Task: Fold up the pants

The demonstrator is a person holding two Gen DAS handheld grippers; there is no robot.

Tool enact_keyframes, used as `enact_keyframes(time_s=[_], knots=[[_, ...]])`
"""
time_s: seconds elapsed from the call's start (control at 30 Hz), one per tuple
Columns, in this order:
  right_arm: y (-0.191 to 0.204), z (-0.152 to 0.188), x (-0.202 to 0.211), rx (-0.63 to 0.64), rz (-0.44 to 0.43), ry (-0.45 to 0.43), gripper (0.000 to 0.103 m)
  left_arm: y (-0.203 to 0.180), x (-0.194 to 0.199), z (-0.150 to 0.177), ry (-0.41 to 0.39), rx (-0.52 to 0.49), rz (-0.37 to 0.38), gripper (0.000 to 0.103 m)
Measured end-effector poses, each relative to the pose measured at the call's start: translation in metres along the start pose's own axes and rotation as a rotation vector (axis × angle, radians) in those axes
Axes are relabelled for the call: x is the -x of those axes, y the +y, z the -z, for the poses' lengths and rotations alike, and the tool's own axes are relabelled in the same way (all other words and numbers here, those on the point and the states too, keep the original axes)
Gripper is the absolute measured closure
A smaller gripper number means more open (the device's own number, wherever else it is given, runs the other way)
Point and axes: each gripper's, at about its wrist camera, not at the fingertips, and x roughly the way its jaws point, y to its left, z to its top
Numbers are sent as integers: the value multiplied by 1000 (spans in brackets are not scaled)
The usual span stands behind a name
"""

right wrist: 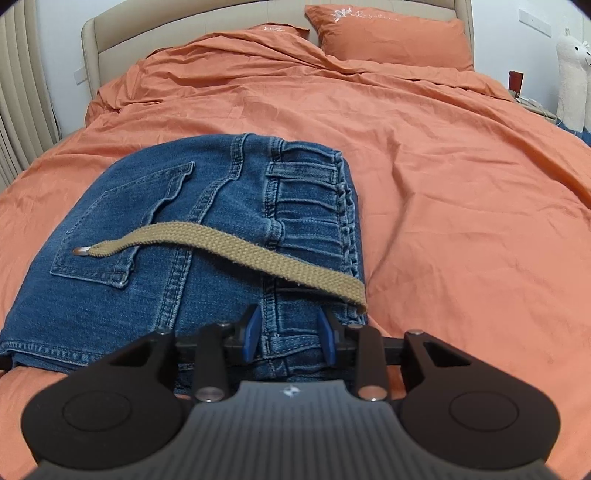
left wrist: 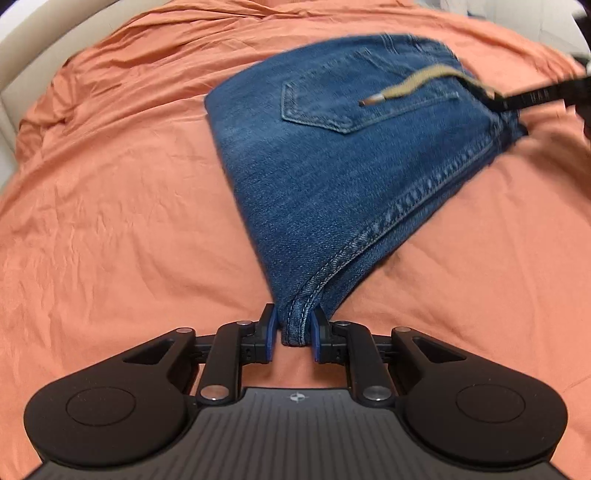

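Observation:
Folded blue jeans [left wrist: 325, 155] lie on the orange bedsheet [left wrist: 110, 184], back pocket up, with a tan drawstring [left wrist: 410, 85] across them. My left gripper [left wrist: 293, 332] is shut on a seamed corner of the jeans. My right gripper [right wrist: 290, 332] is shut on the waistband end of the jeans [right wrist: 177, 236], next to the belt loops, with the tan drawstring [right wrist: 236, 251] lying just ahead of it. The right gripper also shows as a black bar at the right edge of the left wrist view [left wrist: 535, 96].
Two orange pillows [right wrist: 391, 37] lie at the head of the bed against a beige headboard [right wrist: 110, 26]. A white plush llama [right wrist: 572, 74] stands by the wall at the right. Beige curtains [right wrist: 22, 92] hang at the left. The orange sheet [right wrist: 461, 184] spreads wide around the jeans.

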Motion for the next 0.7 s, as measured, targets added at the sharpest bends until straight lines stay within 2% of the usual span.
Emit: enact_keyframes(time_s=[0.03, 0.13, 0.2, 0.27, 0.3, 0.5, 0.57, 0.6, 0.7], knots=[[0, 0, 2, -1, -2, -9, 73, 3, 4, -1, -5, 19, -1, 74], [0, 1, 12, -10, -2, -37, 72, 7, 19, -2, -13, 15, -3, 64], [1, 2, 22, -14, -4, -56, 63, 8, 32, -5, -42, 8, -12, 63], [2, 0, 34, -17, -8, -67, 41, 10, 47, -8, -86, 14, -24, 58], [1, 1, 40, -26, -14, -77, 40, 13, 52, -12, -105, 29, -24, 54], [-23, -18, 51, -164, -108, -45, 38, 48, 52, -51, -160, 233, 82, 46], [-34, -27, 48, -214, -143, -17, 20, 59, 42, -64, -184, 303, 116, 37], [-40, -32, 43, -238, -162, 1, 21, 64, 37, -69, -193, 340, 132, 29], [-54, -43, 25, -283, -160, 46, 21, 80, 12, -84, -192, 441, 174, 27]])
